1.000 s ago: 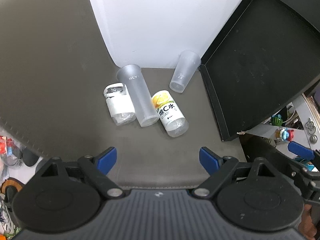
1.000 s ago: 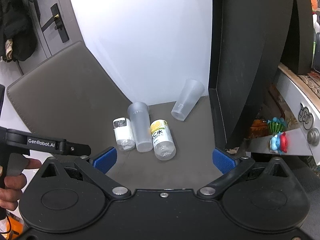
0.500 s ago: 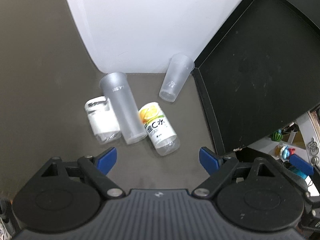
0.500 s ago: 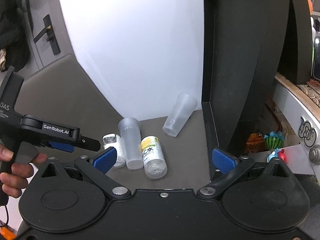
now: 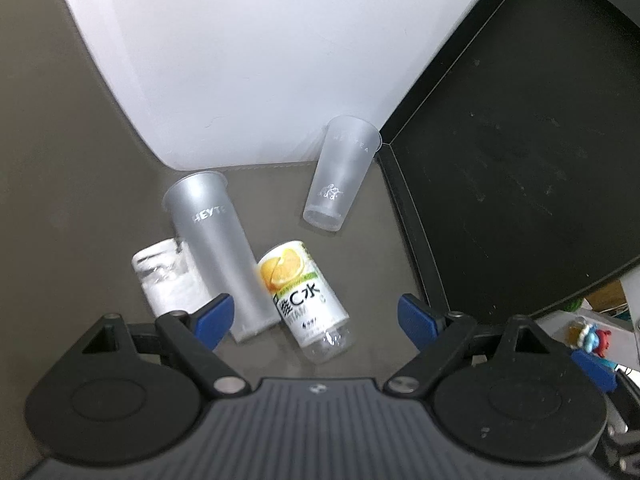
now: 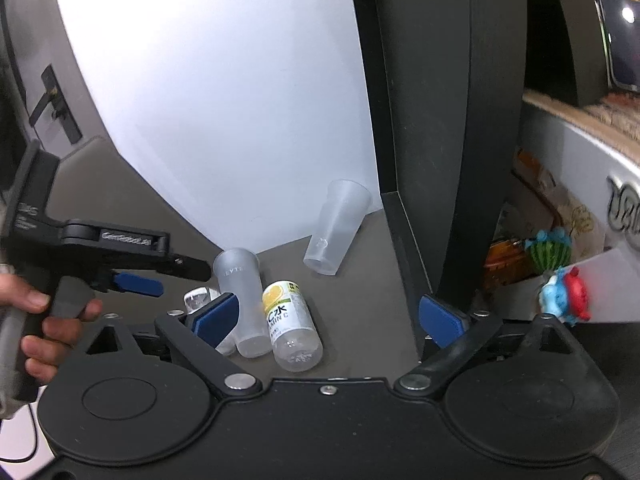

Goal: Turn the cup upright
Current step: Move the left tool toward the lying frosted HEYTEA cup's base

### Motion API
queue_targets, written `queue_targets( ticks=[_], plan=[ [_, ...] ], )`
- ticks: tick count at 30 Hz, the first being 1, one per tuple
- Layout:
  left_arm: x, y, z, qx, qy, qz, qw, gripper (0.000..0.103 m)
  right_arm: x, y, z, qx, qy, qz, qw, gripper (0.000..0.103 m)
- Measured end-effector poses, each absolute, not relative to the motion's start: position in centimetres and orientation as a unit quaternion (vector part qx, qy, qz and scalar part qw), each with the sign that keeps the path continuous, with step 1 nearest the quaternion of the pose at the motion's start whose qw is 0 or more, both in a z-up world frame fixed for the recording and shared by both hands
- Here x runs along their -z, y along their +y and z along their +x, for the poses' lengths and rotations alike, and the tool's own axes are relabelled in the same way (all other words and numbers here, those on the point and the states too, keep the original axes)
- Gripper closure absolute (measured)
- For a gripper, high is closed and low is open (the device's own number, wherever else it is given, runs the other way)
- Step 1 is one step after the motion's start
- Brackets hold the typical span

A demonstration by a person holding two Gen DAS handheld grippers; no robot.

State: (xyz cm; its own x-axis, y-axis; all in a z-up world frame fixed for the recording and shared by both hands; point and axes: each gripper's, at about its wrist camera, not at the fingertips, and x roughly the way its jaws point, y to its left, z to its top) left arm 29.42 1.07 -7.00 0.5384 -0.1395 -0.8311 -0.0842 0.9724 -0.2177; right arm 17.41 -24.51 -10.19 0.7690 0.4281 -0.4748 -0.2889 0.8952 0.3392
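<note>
A tall frosted cup [image 5: 218, 248] [image 6: 242, 300] lies on its side on the grey table, rim towards the white wall. A shorter frosted cup [image 5: 342, 174] [image 6: 338, 226] lies tilted further back, its rim by the black tray. My left gripper [image 5: 316, 316] is open and empty, just short of the tall cup; it also shows from the side in the right wrist view [image 6: 168, 276]. My right gripper [image 6: 328, 318] is open and empty, a little nearer than the cups.
A yellow-labelled bottle [image 5: 300, 296] [image 6: 290, 324] lies right of the tall cup and a small clear jar [image 5: 168, 276] lies left of it. A large black tray [image 5: 516, 152] [image 6: 424, 120] leans up at the right. A white wall [image 5: 240, 60] stands behind. Toy figures [image 6: 560, 276] sit at the right.
Both grippers have moved forward and down towards the cups, which now look larger. The left gripper has come into the right wrist view. No object has moved.
</note>
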Motion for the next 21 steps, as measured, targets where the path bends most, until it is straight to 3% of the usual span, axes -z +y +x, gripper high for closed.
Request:
queue_targets(
  ticks=[21],
  plan=[
    [11.1,0.3,38.8,0.052,0.488,-0.064,0.869,0.018,15.0,-21.9,22.1,-0.126,0.286,0.193,0.930,0.008]
  ],
)
